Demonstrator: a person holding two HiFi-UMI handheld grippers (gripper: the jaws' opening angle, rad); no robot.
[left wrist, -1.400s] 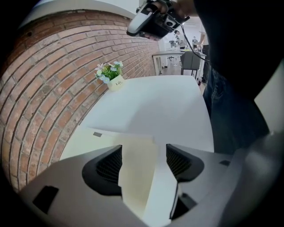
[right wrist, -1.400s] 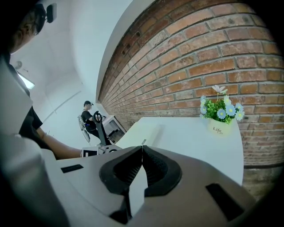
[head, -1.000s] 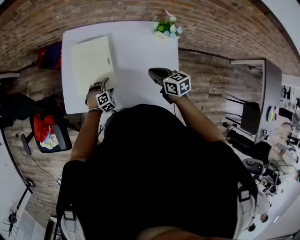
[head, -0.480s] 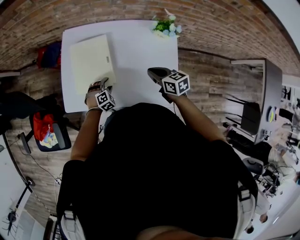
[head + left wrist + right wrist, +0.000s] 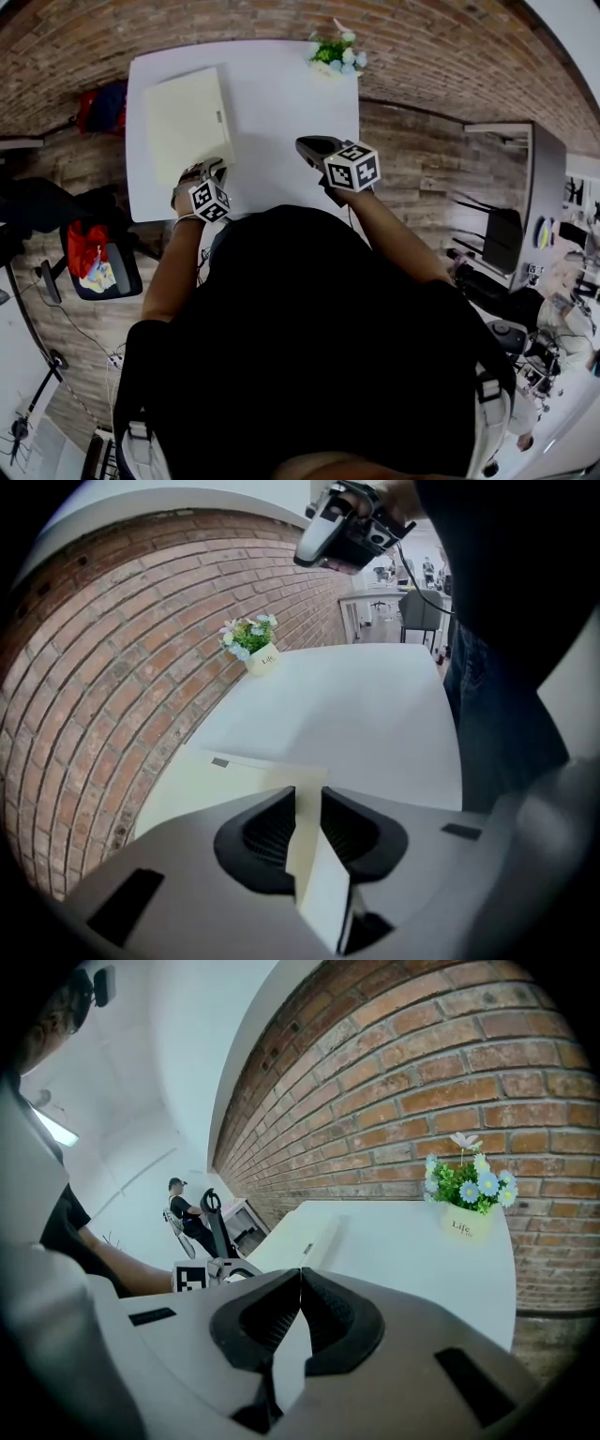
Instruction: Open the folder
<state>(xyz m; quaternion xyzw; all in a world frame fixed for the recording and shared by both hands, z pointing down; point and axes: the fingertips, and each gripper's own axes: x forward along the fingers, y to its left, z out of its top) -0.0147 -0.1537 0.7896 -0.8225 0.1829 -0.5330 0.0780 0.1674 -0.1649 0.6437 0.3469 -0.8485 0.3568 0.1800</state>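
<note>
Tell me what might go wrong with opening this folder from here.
1. The left tongs have just been closing on the near edge of the folder. Whether they pinch only the top cover is unclear, so the whole folder may lift unopened.
2. The right tongs are shut and off the folder, so nothing pins it and it may slide.

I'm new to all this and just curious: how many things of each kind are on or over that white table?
Cream flat folder: 1
Small pot of blue and white flowers: 1
Hand-held grippers: 2 (left gripper, fingers just closing on the folder's cover; right gripper, shut)
Total: 4
</note>
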